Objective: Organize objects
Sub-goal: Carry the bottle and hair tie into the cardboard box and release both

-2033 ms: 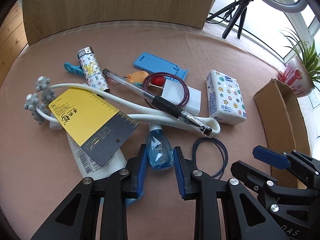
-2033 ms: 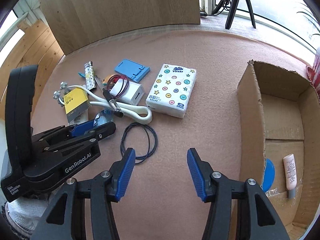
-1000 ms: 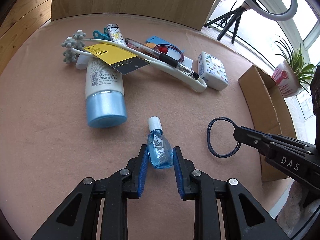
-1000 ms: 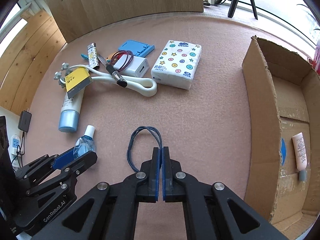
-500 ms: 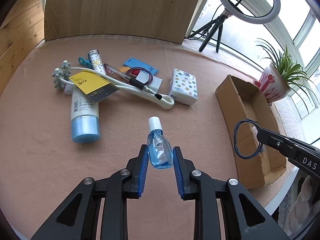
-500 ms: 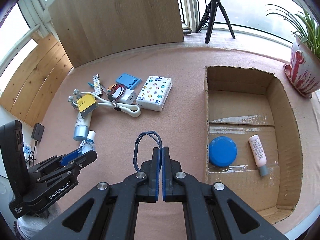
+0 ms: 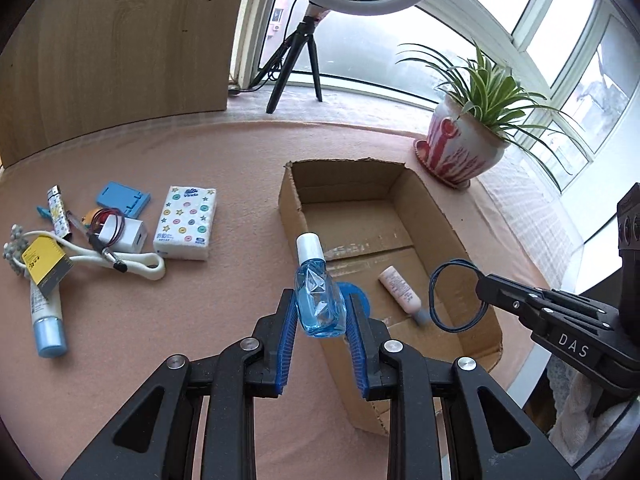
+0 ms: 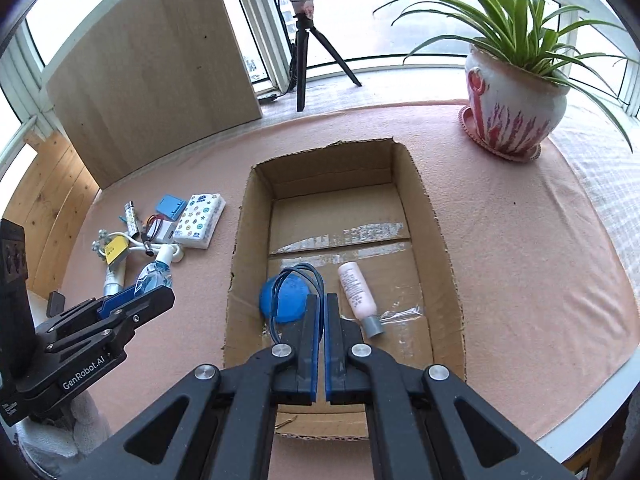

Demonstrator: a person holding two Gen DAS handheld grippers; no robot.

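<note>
My left gripper (image 7: 320, 312) is shut on a small blue bottle (image 7: 318, 300) with a white cap and holds it in the air above the near left wall of the open cardboard box (image 7: 290, 208). My right gripper (image 8: 321, 304) is shut on a dark blue hair tie (image 8: 296, 280) that hangs over the inside of the box (image 8: 440, 240); the hair tie also shows in the left wrist view (image 7: 456, 296). In the box lie a blue round lid (image 8: 286, 300) and a pink tube (image 8: 356, 292).
A pile lies left of the box: tissue pack (image 7: 186, 222), white charger (image 7: 128, 236), blue stand (image 7: 122, 198), pen (image 7: 96, 246), lighter (image 7: 56, 208), yellow ruler card (image 7: 44, 266), blue-capped tube (image 7: 46, 320). A potted plant (image 7: 464, 148) and a tripod (image 7: 296, 64) stand behind.
Both grippers have lifted and moved right from the pile to the box. The left one carries the bottle, the right one carries the hair tie, now above the box interior.
</note>
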